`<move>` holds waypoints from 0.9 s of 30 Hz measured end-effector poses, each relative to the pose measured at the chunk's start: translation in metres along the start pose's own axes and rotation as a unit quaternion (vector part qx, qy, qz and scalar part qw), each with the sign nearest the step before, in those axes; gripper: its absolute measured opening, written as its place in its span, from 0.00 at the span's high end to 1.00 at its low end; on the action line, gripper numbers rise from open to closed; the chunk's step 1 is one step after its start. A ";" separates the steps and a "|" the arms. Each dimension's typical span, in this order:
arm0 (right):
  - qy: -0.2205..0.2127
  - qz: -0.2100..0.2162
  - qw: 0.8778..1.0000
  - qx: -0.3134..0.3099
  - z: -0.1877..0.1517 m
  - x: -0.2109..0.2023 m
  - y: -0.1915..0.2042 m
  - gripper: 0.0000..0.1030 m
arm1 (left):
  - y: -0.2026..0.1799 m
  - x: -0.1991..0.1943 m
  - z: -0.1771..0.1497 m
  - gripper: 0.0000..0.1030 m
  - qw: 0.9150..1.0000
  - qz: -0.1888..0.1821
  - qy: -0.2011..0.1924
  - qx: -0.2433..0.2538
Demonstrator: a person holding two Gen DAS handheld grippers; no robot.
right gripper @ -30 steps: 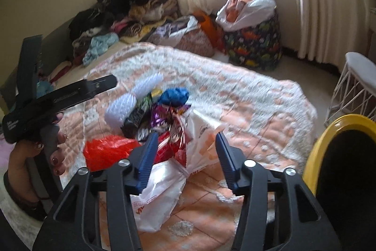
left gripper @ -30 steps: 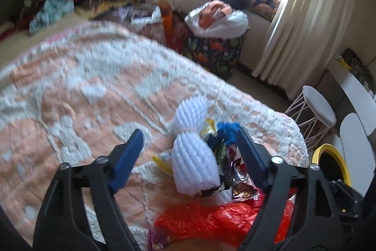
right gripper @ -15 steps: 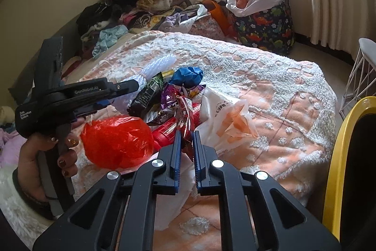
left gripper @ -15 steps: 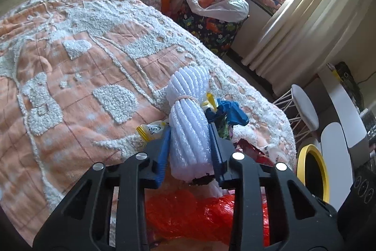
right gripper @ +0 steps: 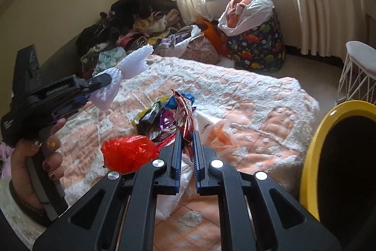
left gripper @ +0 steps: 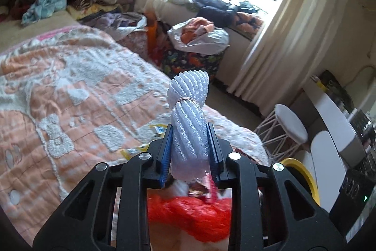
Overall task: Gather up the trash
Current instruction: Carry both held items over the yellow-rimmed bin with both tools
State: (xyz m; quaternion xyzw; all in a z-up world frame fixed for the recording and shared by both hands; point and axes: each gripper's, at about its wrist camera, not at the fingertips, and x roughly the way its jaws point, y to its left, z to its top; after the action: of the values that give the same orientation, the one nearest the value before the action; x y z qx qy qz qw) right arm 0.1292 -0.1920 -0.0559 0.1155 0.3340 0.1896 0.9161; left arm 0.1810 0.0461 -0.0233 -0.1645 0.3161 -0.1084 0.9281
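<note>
White foam netting (left gripper: 188,131) sat clamped in the left tongs (left gripper: 189,152), lifted clear of the bed (left gripper: 70,95). Right tongs (right gripper: 187,158) were nearly closed on a red foil wrapper (right gripper: 184,109), its top edge poking up from the trash pile (right gripper: 162,119). Risks: thin foil slipping out on the lift, the wrapper dragging neighbours off the pile, squashy foam working loose before the yellow bin (right gripper: 312,157).

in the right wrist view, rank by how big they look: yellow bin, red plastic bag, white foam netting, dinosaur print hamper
1. yellow bin, partly cut off, nearest the camera
2. dinosaur print hamper
3. red plastic bag
4. white foam netting; close to the bag, so unsure
</note>
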 end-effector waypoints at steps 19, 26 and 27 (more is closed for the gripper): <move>-0.063 -0.057 0.994 0.067 -0.002 -0.068 -0.058 0.91 | -0.088 -0.002 -0.040 0.80 0.994 -0.057 0.025 0.085; -0.079 -0.081 0.989 0.097 -0.007 -0.085 -0.083 0.91 | -0.112 0.001 -0.054 0.80 0.991 -0.068 0.038 0.107; -0.081 -0.086 0.988 0.102 -0.008 -0.087 -0.087 0.91 | -0.115 0.002 -0.056 0.80 0.991 -0.069 0.041 0.111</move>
State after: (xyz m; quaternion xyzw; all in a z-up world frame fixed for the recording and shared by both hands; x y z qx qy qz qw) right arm 0.0862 -0.3066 -0.0416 0.1939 0.2848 0.0647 0.9365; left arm 0.1365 -0.0739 -0.0230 -0.0775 0.3282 -0.2133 0.9169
